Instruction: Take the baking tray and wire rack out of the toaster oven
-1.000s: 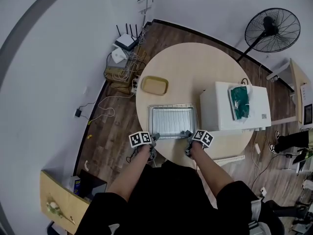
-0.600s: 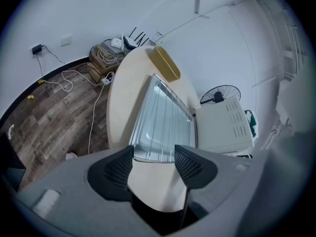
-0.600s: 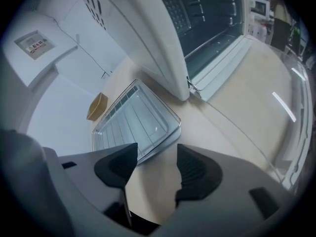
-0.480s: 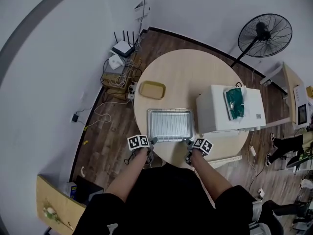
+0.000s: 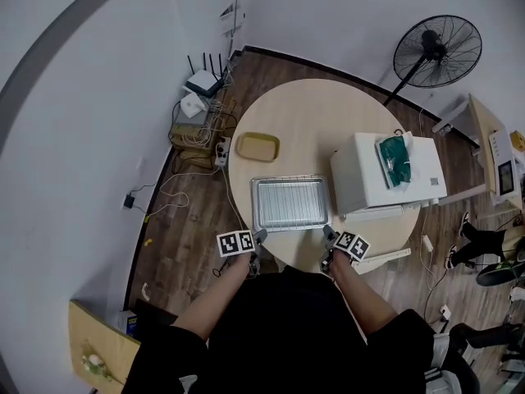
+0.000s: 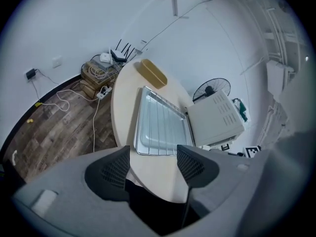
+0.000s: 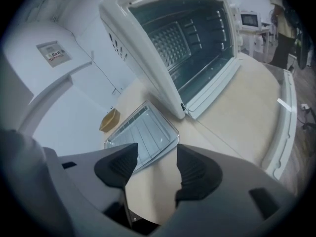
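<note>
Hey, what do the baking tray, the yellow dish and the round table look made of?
Baking tray: metal, probably steel or aluminium; silvery with a soft sheen.
Yellow dish: matte, opaque mustard; plastic or ceramic, cannot tell.
Round table: pale wood-look top, smooth and matte; likely laminate or veneer.

Head view: steeply down over round table (image 5: 303,113). Both gripper views low, near table edge, share baking tray (image 6: 144,144).
</note>
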Available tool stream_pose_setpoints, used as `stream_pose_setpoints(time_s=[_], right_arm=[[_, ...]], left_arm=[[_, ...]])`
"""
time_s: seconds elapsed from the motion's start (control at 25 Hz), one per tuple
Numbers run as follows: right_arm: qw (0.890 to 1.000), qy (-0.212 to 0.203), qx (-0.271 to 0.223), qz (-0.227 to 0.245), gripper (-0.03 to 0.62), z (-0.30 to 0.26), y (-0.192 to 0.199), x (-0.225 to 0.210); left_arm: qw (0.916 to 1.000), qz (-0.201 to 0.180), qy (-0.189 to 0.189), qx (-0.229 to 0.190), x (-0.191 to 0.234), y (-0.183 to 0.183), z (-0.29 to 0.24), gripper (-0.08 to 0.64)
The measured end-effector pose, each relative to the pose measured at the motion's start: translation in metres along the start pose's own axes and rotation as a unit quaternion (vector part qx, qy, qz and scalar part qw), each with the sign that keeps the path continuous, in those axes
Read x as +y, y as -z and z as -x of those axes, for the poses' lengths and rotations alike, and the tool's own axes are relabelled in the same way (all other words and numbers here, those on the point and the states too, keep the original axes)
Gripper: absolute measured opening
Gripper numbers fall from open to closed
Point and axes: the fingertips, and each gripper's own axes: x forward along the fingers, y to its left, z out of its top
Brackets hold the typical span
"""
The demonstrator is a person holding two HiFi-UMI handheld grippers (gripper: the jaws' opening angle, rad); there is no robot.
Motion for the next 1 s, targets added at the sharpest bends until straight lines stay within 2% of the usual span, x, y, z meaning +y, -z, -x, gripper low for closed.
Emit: stream_pose_setpoints(time_s=[0.2,0.36,0.48,0.6,0.76,0.84,0.92,1.0], right_arm=[[0.998,-0.015,-0.053,0.006,0.23,0.042,-0.003,0.017],[0.993,-0.022,-0.102,0.051,0.23,0.097,-0.001,0.034],[0.985,-0.019,-0.141,0.099,0.229,0.141,0.002,0.043],[0.973,-0.013,-0.174,0.15,0.227,0.176,0.003,0.05],[0.964,-0.039,-0.188,0.184,0.224,0.204,-0.007,0.05],[0.958,-0.05,-0.193,0.207,0.221,0.215,-0.014,0.046],[0.949,-0.063,-0.203,0.234,0.152,0.23,-0.022,0.041],[0.941,-0.083,-0.216,0.248,0.078,0.249,-0.03,0.032]], left_arm=[[0.9969,-0.047,0.033,-0.054,-0.025,-0.014,0.038,0.282],[0.9863,-0.116,0.053,-0.104,-0.048,-0.029,0.069,0.282],[0.9714,-0.173,0.066,-0.149,-0.068,-0.036,0.09,0.282],[0.9505,-0.239,0.083,-0.18,-0.098,-0.034,0.114,0.281],[0.9267,-0.288,0.106,-0.218,-0.141,-0.02,0.142,0.267],[0.9175,-0.301,0.107,-0.237,-0.159,-0.01,0.153,0.231],[0.9108,-0.311,0.105,-0.251,-0.177,0.003,0.16,0.171],[0.906,-0.315,0.113,-0.259,-0.199,0.02,0.165,0.063]])
